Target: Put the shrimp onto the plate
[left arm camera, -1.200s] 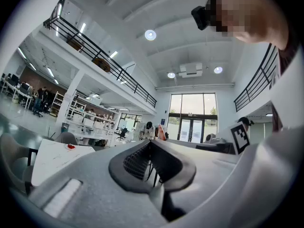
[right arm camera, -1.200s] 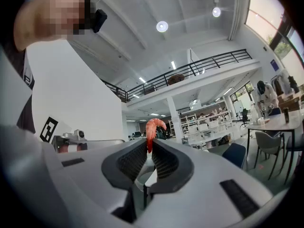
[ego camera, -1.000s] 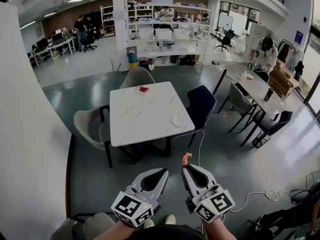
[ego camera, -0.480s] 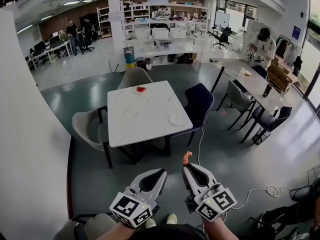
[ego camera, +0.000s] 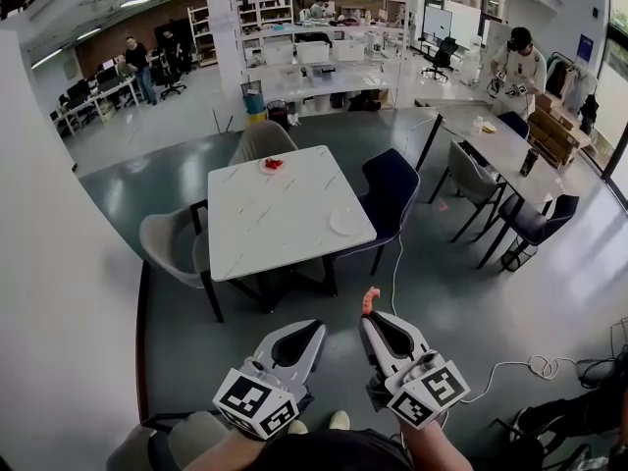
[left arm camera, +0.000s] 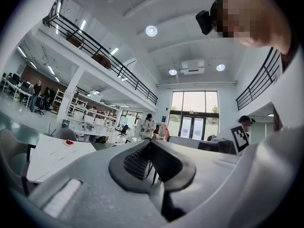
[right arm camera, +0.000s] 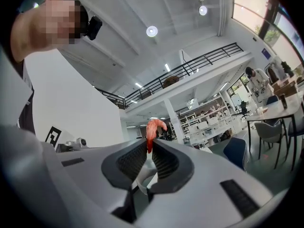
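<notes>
Right tool [ego camera: 366, 316]: was clamped on shrimp [ego camera: 369, 300], over floor, well short of worktop [ego camera: 265, 224]. Left tool [ego camera: 317, 329]: jaws together, empty. Advised: firm pinch, level carry to empty plate [ego camera: 345, 223] at worktop's right edge.

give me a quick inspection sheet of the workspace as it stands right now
surface: white marble table, well ahead of both grippers
job's things: shrimp held in the right gripper; white plate near the table's right edge, looks empty
clutter: small dish with red items at the table's far edge
grippers: right gripper jaws shut on the shrimp; left gripper jaws together, nothing between them
cables: white cable loose on the floor at right
surroundings: chairs round the table; person by a second table
</notes>
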The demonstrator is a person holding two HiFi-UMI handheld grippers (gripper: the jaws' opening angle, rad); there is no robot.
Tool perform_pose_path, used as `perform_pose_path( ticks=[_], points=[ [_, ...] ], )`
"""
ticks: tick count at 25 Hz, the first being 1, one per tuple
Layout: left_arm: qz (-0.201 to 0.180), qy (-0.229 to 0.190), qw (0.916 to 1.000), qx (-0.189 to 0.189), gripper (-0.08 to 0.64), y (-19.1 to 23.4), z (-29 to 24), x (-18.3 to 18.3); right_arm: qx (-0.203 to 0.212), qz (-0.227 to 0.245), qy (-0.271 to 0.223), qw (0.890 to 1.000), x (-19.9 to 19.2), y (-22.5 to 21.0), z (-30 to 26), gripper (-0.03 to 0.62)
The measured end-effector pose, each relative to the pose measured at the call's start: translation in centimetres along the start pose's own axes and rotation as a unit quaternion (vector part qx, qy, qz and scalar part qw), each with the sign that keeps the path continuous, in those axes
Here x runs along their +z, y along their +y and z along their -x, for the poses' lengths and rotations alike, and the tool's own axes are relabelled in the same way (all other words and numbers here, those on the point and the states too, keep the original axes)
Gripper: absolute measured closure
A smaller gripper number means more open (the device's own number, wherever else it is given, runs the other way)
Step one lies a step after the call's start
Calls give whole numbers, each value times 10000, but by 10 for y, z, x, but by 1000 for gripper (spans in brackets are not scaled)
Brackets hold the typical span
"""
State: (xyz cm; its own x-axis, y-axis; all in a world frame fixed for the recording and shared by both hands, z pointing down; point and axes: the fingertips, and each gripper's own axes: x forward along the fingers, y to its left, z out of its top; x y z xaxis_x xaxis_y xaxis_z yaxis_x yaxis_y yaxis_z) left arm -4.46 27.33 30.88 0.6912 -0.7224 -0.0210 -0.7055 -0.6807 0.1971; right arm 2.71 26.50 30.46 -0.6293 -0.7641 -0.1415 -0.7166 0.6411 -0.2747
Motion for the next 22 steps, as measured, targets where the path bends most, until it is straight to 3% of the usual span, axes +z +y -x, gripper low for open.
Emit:
perform_pose_path(
  ticks=[13, 22],
  points=[
    [6, -21, 10000, 46, 552, -15, -44, -3, 61, -111, -7, 9999, 11, -42, 12, 554],
    [50, -23, 10000, -40, 552, 15, -75, -7, -36, -54, 147, 9999, 3, -68, -18, 554]
  ],
)
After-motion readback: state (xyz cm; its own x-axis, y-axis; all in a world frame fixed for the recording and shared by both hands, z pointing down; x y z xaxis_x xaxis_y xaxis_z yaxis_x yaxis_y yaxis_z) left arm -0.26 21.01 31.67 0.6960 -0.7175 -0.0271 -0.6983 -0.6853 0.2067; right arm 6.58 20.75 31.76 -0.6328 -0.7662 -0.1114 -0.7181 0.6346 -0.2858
